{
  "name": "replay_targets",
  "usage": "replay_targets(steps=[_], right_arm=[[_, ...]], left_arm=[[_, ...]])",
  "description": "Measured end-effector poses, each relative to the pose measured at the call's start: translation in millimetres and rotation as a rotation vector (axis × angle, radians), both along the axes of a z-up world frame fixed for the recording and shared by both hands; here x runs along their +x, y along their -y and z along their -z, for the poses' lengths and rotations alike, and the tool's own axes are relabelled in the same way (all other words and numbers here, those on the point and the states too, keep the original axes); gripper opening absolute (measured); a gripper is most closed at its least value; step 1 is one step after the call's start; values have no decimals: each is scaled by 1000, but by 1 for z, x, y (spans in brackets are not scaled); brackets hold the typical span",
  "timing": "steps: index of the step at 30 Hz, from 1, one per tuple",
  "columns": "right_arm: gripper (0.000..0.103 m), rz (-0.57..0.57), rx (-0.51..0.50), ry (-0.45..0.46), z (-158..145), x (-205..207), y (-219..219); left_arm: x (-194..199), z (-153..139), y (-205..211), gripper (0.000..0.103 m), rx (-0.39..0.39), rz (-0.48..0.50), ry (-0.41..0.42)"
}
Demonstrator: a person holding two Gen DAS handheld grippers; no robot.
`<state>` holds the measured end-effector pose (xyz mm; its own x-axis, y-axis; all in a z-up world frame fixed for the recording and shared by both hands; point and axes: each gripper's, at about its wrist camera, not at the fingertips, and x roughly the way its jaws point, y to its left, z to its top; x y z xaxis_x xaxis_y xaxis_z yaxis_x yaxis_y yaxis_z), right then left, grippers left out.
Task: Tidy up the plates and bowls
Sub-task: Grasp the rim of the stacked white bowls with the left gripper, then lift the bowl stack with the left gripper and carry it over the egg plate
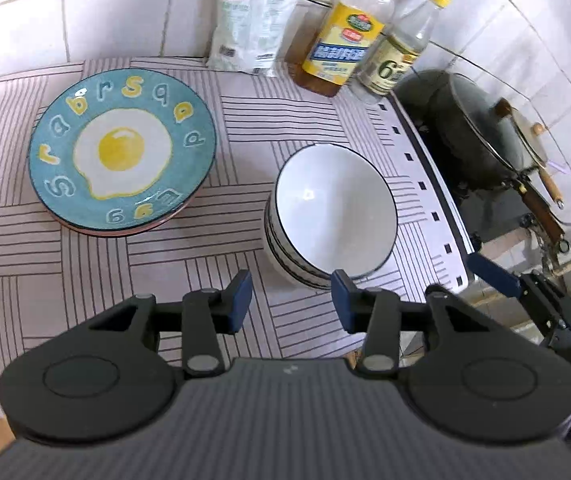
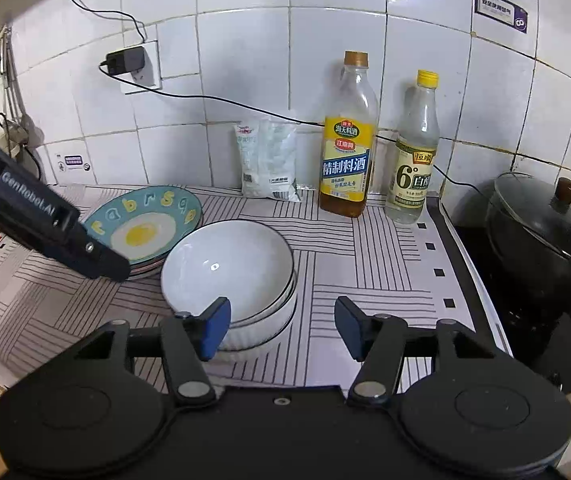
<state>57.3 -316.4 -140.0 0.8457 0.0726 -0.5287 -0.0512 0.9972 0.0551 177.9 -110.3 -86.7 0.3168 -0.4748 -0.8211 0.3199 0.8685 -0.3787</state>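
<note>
On the striped cloth (image 1: 189, 264), the plates (image 1: 122, 152) sit in one pile and the white bowls (image 1: 335, 212) sit in another pile just beside it, so the sorting looks about done. Both tongs, left (image 1: 291, 300) and right (image 2: 281, 328), are apart and hold nothing. Two bottles (image 2: 347, 160), a white bag (image 2: 269, 160) and a dark pot (image 2: 545, 228) stand near, but nothing is in the way.
</note>
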Motion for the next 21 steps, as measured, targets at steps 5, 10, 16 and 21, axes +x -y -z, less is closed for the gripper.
replay_targets(steps=[5, 10, 16, 21], right_arm=[[65, -26, 12, -12, 8, -15, -16], [71, -47, 42, -7, 21, -24, -26], [71, -62, 24, -21, 42, -24, -32], [80, -34, 57, 10, 85, -15, -25]], left_arm=[[-10, 6, -1, 43, -34, 29, 52], [-22, 4, -8, 48, -83, 6, 91], [-25, 18, -8, 52, -117, -47, 130], [-11, 40, -9, 54, -186, -88, 115]])
